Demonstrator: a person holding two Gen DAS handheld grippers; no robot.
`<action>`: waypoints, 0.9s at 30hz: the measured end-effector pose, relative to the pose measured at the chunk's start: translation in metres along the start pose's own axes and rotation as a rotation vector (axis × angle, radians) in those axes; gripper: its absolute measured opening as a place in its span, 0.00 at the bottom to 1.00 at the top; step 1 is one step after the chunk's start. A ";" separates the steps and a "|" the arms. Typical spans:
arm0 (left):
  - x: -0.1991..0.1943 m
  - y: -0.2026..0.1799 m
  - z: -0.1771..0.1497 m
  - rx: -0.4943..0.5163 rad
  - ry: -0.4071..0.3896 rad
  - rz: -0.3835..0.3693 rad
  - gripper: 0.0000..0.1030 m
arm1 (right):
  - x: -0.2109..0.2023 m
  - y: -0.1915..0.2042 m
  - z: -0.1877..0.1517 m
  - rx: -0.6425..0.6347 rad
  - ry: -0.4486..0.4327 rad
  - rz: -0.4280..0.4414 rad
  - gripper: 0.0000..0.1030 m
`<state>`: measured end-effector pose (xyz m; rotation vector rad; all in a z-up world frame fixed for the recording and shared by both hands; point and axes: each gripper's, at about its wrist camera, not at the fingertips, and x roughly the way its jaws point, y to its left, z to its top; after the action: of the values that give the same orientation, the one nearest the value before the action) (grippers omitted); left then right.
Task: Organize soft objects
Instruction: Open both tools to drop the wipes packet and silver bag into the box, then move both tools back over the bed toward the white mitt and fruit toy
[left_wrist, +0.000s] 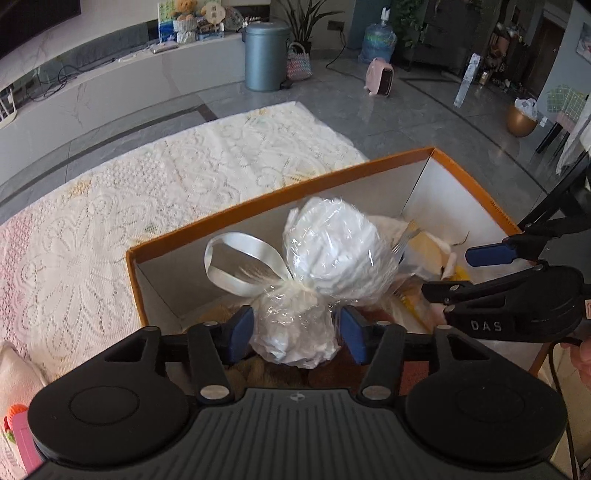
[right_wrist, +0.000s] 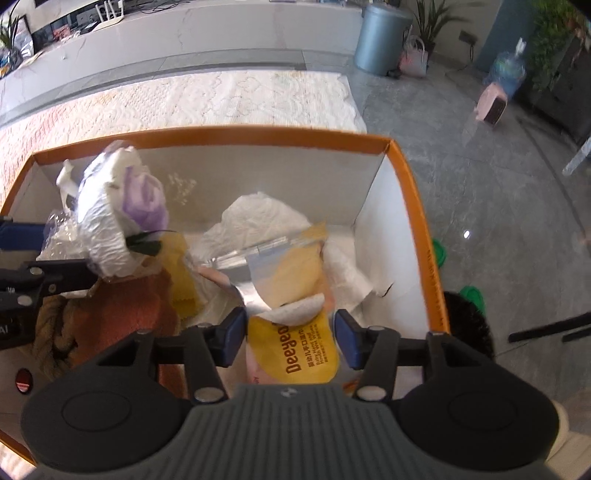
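Counting — one box (right_wrist: 421, 206); two tongs

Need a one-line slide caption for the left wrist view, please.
Left claw open around a cellophane-wrapped white bundle with a ribbon bow, inside the orange-rimmed box.

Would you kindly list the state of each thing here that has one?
Orange box: open, partly filled.
Wrapped white bundle: tied with ribbon, between the left tool's pads, not pressed.
Yellow wipes pack: lying in the box, between the right tool's open pads.
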<state>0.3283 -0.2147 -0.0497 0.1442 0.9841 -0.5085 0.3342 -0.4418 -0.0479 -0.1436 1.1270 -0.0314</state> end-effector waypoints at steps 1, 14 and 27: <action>-0.002 0.000 -0.001 0.000 -0.014 -0.005 0.75 | -0.002 0.001 0.000 -0.013 -0.011 -0.012 0.62; -0.036 0.009 -0.006 -0.046 -0.108 -0.058 0.85 | -0.040 0.009 -0.010 -0.013 -0.131 -0.062 0.80; -0.077 0.012 -0.036 -0.051 -0.159 -0.095 0.83 | -0.073 0.028 -0.034 0.018 -0.173 -0.022 0.85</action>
<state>0.2726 -0.1651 -0.0074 0.0115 0.8504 -0.5725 0.2712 -0.4100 -0.0006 -0.1400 0.9522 -0.0475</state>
